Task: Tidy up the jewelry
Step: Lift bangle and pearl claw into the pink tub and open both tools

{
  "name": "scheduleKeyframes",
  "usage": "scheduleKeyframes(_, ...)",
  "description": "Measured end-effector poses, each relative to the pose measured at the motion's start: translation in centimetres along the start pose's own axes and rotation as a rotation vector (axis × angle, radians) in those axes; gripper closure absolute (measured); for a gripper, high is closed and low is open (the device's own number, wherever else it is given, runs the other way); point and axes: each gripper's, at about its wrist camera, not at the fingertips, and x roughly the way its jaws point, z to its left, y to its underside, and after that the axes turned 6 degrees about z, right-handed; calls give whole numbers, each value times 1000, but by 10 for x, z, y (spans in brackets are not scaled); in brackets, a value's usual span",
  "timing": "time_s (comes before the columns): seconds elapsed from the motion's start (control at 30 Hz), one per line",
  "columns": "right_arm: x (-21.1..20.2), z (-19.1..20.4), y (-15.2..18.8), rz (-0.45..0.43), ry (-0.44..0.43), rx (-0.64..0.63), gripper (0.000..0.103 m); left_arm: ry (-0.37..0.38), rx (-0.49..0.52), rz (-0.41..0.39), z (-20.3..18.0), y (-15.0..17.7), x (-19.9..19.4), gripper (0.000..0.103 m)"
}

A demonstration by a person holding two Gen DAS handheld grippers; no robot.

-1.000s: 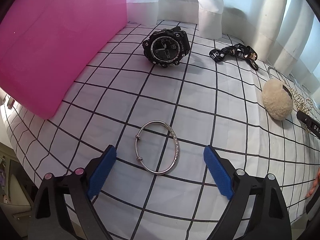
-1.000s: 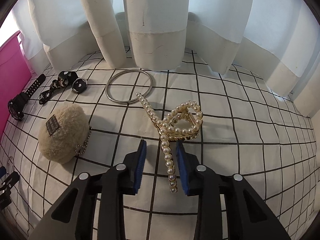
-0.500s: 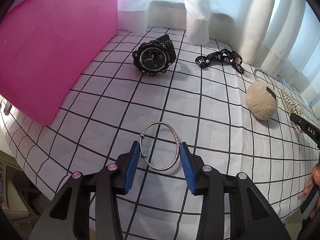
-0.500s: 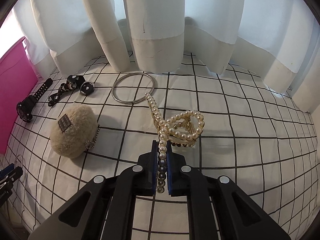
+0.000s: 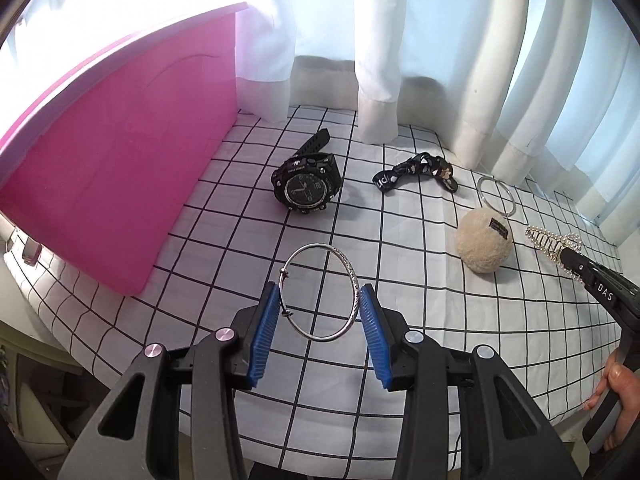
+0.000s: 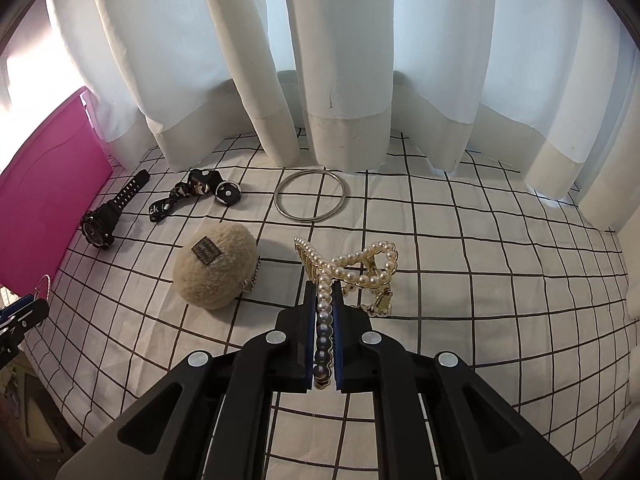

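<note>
Left wrist view: the left gripper [image 5: 320, 312] has its blue pads pressed on both sides of a thin silver bangle [image 5: 320, 291]. The jaws have just closed in on it, and the bangle is held up off the checked cloth [image 5: 224, 272]. A big pink box [image 5: 120, 168] stands on the left. Past the bangle, a black watch [image 5: 306, 188] lies on the cloth near the box. To its right is a black patterned strap [image 5: 416, 172]. Further right lie a plain silver ring [image 5: 496, 196] and a fluffy cream ball [image 5: 484, 245] with a small dark label. At the right edge the right gripper [image 5: 580, 270] holds a pearl hair clip [image 5: 552, 240], and a hand [image 5: 618, 400] grips its handle. White curtains [image 5: 380, 60] hang at the back.

Right wrist view: the right gripper [image 6: 325, 300] is closed tight on one long arm of the pearl hair clip [image 6: 360, 268]. The clip's looped end sticks out in front of the pads, lifted above the cloth. The fluffy cream ball [image 6: 214, 266] sits just left of it, with a small bead chain. Behind are the plain silver ring [image 6: 311, 196], the black patterned strap [image 6: 192, 192] and the black watch [image 6: 108, 216]. The pink box [image 6: 44, 196] is at the far left. The left gripper's tip [image 6: 24, 312] peeks in at the left edge.
</note>
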Motion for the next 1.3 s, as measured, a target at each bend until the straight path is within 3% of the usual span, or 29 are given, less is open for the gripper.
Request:
scheduleKeyframes(0.33,-58,28,-17,-96,-31,-11,96,45,29,-98,3,-32,-47,63)
scheduleKeyframes(0.67,-107,93,-52,-211,-117,-92,96,57,-1,-235,39,-66,-100,63)
scheduleKeyframes(1.0,-128,193,-95,-296,-250,-228,96,-3,-92,-307,109,-90,-125,63)
scheduleKeyframes(1.3,-118,312,-125,-285,-370,-411,96,-123,-212,-300,201,-102,-123,63)
